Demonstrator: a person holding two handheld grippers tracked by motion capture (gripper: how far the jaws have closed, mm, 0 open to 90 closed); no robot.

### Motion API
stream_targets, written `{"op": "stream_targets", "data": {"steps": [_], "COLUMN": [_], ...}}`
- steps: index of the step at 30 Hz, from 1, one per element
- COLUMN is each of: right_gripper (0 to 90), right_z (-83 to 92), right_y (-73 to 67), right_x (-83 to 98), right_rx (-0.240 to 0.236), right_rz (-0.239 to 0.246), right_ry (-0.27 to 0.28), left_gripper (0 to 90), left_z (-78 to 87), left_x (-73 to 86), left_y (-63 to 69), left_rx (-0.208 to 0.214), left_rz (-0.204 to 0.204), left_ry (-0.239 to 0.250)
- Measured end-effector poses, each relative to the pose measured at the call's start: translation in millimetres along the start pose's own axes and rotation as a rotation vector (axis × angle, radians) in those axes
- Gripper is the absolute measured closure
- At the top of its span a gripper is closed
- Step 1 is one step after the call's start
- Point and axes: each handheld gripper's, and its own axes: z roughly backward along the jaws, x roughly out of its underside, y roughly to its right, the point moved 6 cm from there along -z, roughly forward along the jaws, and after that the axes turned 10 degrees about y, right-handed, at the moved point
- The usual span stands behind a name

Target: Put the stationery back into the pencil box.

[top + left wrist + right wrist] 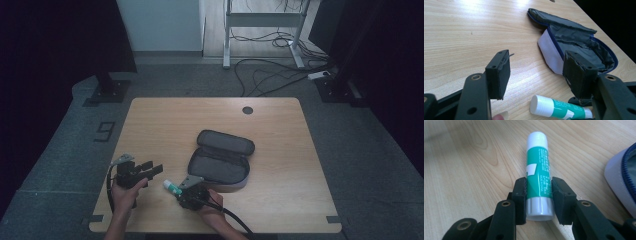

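Two grippers worked at a wooden table (280,150): the right gripper (539,195) clamped a glue stick (538,170) lying beside an open pencil case (220,162), seemingly to pack it, while the left gripper (536,72) waited nearby, jaws apart.

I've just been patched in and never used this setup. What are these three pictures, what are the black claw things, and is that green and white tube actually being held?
A person sits at a wooden table with a hand-held two-jaw clamp in each hand. The wide picture looks down from above; the other two come from cameras riding on each clamp. An open, unzipped pencil case lies mid-table. The right gripper has its pads against both sides of a green and white glue stick, near its base, so it is gripped. The left gripper is open with nothing between its jaws, pointing toward the case.
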Motion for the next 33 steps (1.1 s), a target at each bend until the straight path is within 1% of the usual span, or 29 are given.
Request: {"op": "stream_targets", "data": {"steps": [2,9,14,19,24,33], "right_gripper": [65.1,65.2,65.2,65.2,65.2,65.2], "right_z": [3.3,17.3,22.1,28.9,38.1,63.0], "right_y": [0.0,2.3,4.5,4.5,6.8,16.6], "right_x": [-1.4,-7.9,-9.5,-15.9,-22.1,-34.1], "right_rx": [-0.008,-0.013,-0.016,-0.023,-0.019,0.014], "right_rz": [-0.004,-0.008,-0.017,-0.018,-0.020,-0.020], "right_ry": [0.010,0.044,0.052,0.082,0.107,0.166], "left_gripper": [39.3,39.3,39.3,39.3,39.3,39.3], "left_z": [0.3,1.7,0.9,0.8,2.3,1.0], "left_x": [-0.5,-1.0,-0.3,-0.3,-0.9,0.6], "left_y": [-1.3,-4.1,-3.2,-4.0,-5.9,-7.1], "left_rx": [-0.004,-0.010,-0.006,-0.008,-0.015,-0.017], "left_rz": [0.003,0.007,0.006,0.007,0.008,0.008], "left_ry": [0.005,0.009,0.004,0.006,0.007,0.000]}}
